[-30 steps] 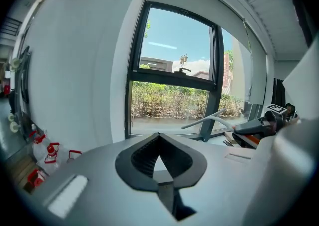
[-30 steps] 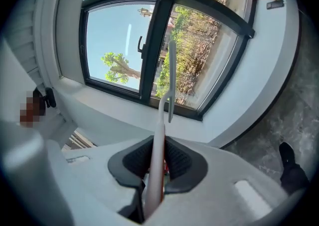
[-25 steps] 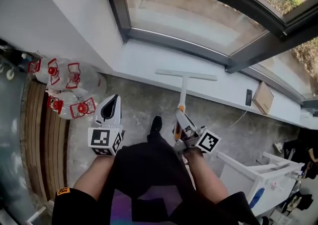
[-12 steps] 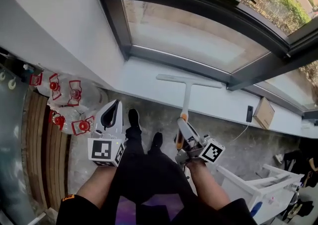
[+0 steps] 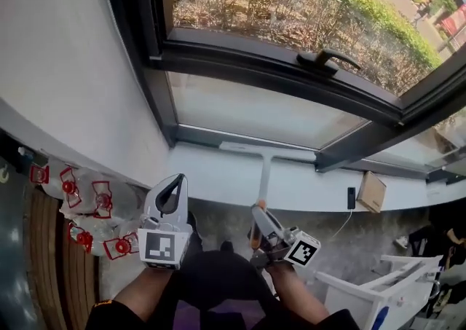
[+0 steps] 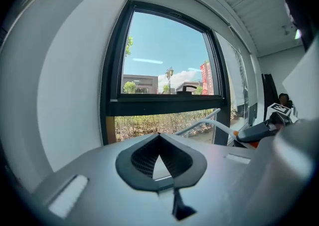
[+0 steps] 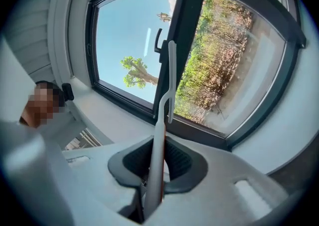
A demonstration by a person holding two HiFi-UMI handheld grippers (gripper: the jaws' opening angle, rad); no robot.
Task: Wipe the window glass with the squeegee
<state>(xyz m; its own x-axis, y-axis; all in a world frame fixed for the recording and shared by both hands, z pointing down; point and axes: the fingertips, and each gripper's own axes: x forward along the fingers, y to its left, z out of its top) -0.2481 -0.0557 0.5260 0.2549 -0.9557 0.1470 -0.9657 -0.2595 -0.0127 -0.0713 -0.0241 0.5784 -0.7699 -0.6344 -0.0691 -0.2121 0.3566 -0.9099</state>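
Beyond the right gripper (image 5: 258, 212) clamping its handle (image 7: 155, 170), the white T-shaped squeegee (image 5: 265, 168) is aiming at the dark-framed window glass (image 5: 255, 114) for wiping, the empty left gripper (image 5: 177, 179) idling closed.

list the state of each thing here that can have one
left hand-held gripper: jaws together, nothing between them
right hand-held gripper: jaws clamped on the squeegee's handle
squeegee: held up by its handle, blade at the lower pane's bottom edge; contact with the glass can't be told
window: looks shut
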